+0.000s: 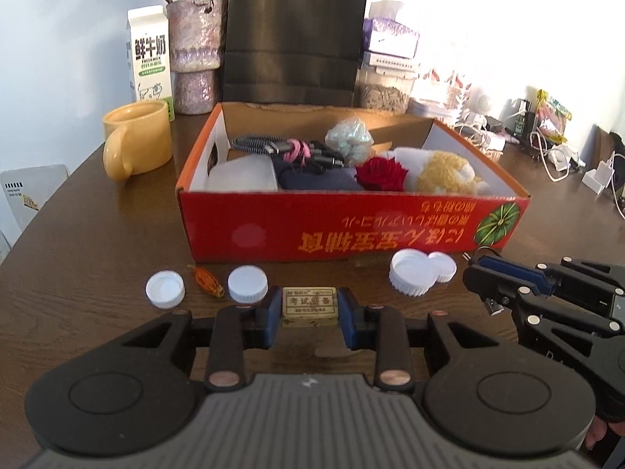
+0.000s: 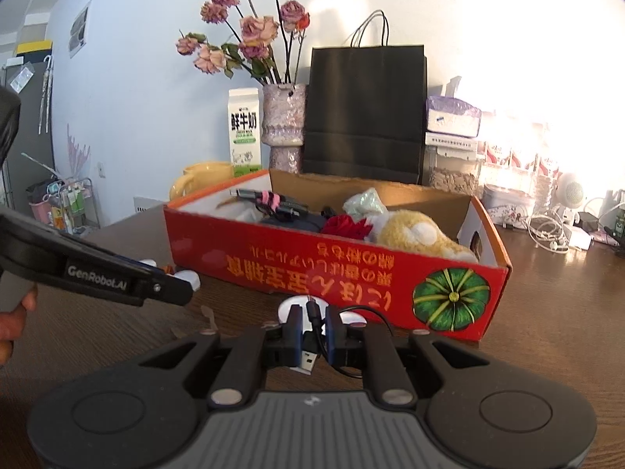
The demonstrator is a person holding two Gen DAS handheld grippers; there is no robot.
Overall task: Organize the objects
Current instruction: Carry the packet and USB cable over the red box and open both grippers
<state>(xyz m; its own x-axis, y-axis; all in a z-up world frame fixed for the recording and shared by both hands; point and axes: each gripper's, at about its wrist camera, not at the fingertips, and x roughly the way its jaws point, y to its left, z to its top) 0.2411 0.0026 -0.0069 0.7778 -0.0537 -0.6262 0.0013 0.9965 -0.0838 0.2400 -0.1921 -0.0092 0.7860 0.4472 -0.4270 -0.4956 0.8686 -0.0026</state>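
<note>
**Eraser and cable in hand before the red box**

My left gripper is closed on the eraser, low over the surface. My right gripper pinches the black USB cable, just before the red box.

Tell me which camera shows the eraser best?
Left wrist view: the eraser sits centered between the left tool's fingers, label readable. In the right wrist view the left tool's body hides it.
</note>
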